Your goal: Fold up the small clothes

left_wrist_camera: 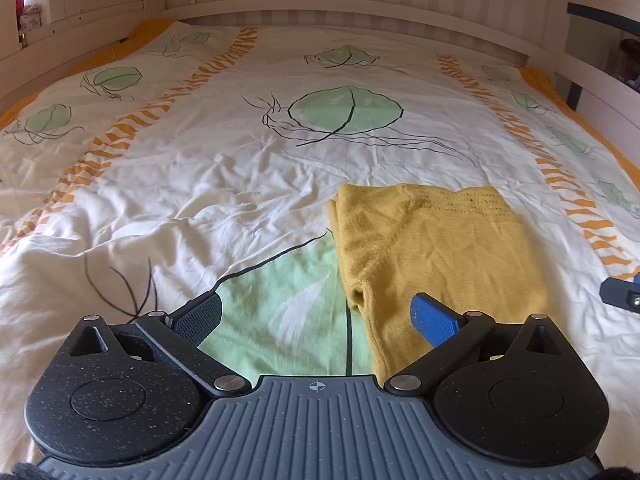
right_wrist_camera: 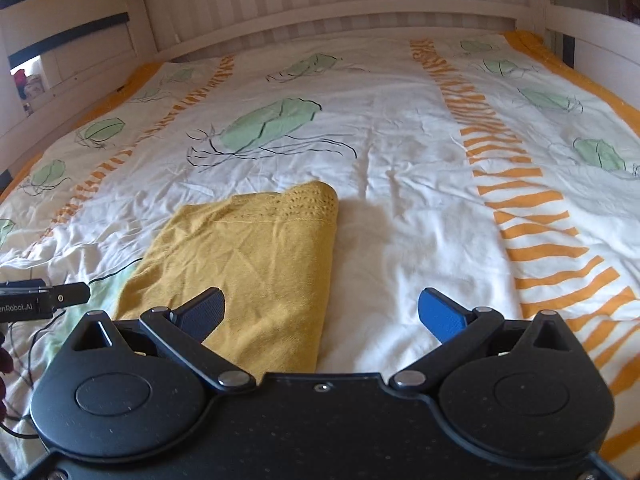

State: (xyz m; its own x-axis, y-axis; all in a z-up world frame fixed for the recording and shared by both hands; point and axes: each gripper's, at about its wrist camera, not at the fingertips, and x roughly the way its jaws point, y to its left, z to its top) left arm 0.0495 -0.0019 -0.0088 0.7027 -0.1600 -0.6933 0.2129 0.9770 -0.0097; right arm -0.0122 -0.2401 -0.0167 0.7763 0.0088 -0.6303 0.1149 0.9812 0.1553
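Note:
A yellow knit garment (left_wrist_camera: pixel 436 248) lies folded in a narrow rectangle on the bed cover (left_wrist_camera: pixel 224 184). My left gripper (left_wrist_camera: pixel 316 312) is open and empty, low over the cover, with the garment's near left edge by its blue right finger. The garment also shows in the right wrist view (right_wrist_camera: pixel 256 256). My right gripper (right_wrist_camera: pixel 322 310) is open and empty, its black left finger over the garment's near right part. Each gripper's tip shows at the edge of the other's view: the right one (left_wrist_camera: pixel 622 294), the left one (right_wrist_camera: pixel 44 298).
The bed cover (right_wrist_camera: pixel 420 168) is white with green leaf prints and orange stripes, and wrinkled. A white wooden bed frame (left_wrist_camera: pixel 344 6) runs along the far side. Shelves (right_wrist_camera: pixel 60 36) stand at the far left.

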